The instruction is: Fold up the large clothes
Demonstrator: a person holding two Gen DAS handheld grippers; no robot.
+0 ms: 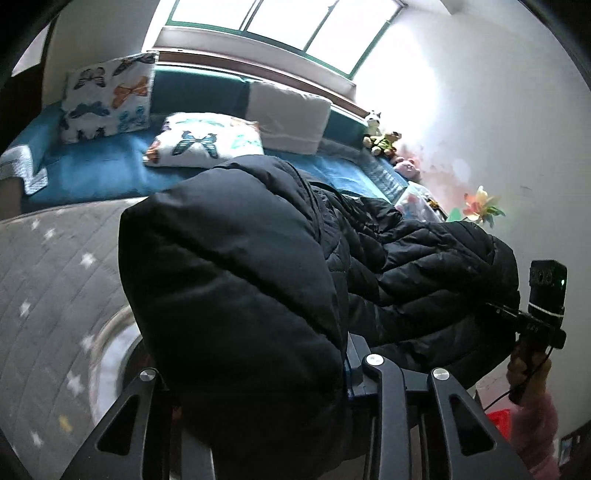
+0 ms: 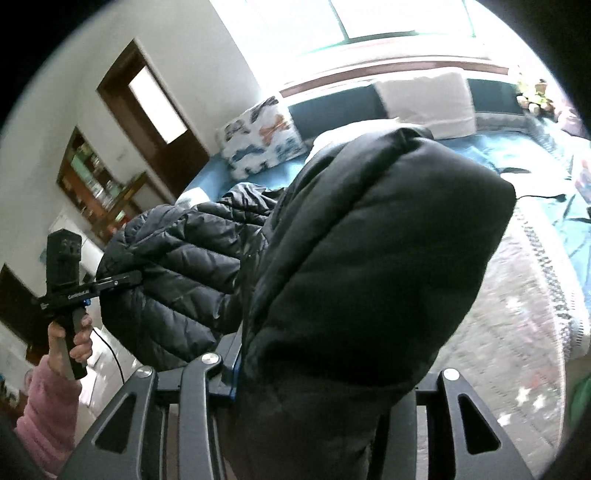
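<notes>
While both tools (image 1: 258, 387) (image 2: 317, 373) grip it, black jacket (image 1: 236, 280) hangs between — off bed (image 1: 55, 266).

Bright window (image 1: 284, 18), white walls (image 1: 498, 122), blue bed (image 1: 96, 170), butterfly pillows (image 1: 109, 96), wooden door (image 2: 155, 107)

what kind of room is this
Most likely a bedroom: a bed with a blue cover, butterfly pillows and stuffed toys under a window.
</notes>
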